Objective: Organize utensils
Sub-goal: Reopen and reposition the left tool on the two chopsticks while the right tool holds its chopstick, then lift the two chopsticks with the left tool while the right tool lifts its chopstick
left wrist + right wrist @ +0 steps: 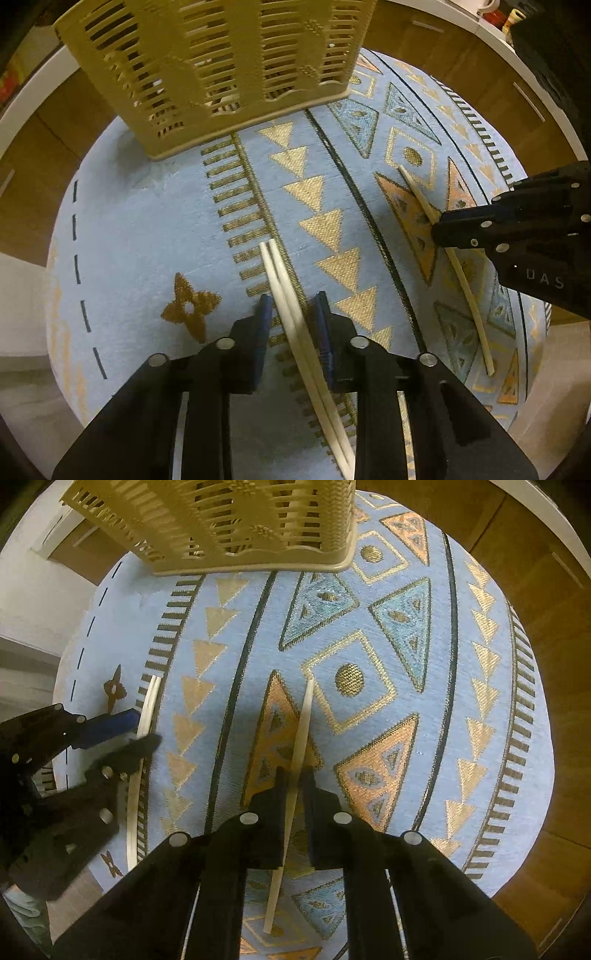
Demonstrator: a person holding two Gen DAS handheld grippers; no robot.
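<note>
Cream paired chopsticks (295,325) lie between left gripper's (293,317) parted jaws; right gripper (295,779) pinches single chopstick (301,723). Slatted basket (221,70) ahead of both, on patterned cloth (147,221).

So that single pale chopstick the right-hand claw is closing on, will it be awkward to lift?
Probably a little. The single chopstick looks thin, stiff and light, so weight shouldn't matter. The right gripper pinches it away from its middle, so the longer end may droop or swivel. It also looks smooth, so it could slip; the woven cloth should keep it from rolling.
</note>
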